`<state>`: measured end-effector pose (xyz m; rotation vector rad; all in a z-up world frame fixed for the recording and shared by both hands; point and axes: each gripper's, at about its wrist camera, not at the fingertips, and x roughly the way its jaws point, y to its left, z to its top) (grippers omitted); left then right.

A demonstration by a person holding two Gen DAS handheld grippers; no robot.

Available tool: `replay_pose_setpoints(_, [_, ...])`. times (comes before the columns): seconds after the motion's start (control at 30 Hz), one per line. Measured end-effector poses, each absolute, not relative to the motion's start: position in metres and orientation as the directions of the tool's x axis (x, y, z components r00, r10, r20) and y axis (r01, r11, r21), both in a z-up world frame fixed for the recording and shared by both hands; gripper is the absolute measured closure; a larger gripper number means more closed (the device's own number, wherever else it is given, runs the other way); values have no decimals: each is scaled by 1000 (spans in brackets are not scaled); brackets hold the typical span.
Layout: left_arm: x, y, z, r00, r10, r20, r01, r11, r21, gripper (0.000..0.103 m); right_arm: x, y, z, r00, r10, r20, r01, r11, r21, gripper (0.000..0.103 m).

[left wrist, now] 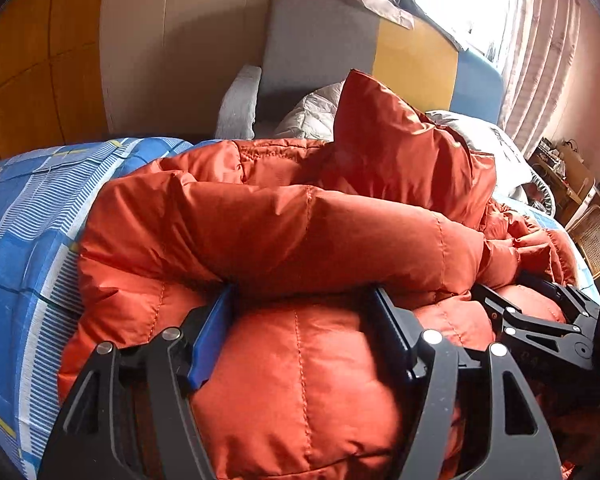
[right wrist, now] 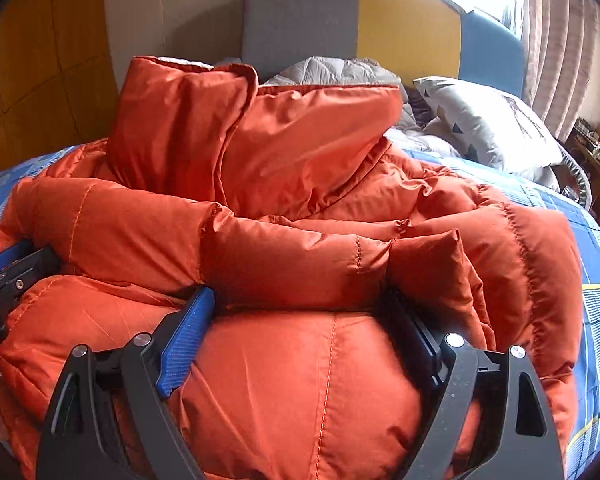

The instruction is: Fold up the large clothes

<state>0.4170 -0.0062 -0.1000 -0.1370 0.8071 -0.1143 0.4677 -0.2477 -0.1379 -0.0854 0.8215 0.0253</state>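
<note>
Sleeves already lie folded across the orange jacket (left wrist: 284,240) ahead of both claws; left claw (left wrist: 300,320) and right claw (right wrist: 300,320) straddle its puffy hem, wide apart; whether they pinch it, I cannot tell.

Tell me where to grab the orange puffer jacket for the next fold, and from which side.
Grip the orange puffer jacket by its bulging near hem, coming from the near edge of the bed. That quilted roll probably suits wide-spread fingers; the sleeve lies loose across it.
</note>
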Motion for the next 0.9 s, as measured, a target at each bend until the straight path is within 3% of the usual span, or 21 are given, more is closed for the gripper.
replay_pose_setpoints(0.33, [406, -4, -89, 682, -139, -718, 28, 986, -164, 30, 467, -245, -133, 667, -29, -745, -55, 995, -88, 15])
replay_pose_setpoints(0.43, [384, 6, -79, 687, -147, -712, 11, 981, -192, 26, 459, -246, -121, 651, -15, -759, -63, 995, -75, 10])
replay_pose_setpoints(0.63, [328, 37, -66, 695, -165, -700, -13, 970, -242, 26, 416, -256, -98, 659, 7, -752, -60, 997, -43, 10])
replay_pose_setpoints(0.9, [239, 74, -70, 696, -149, -703, -5, 977, -211, 26, 336, -259, -101, 634, -54, -771, -129, 976, -174, 10])
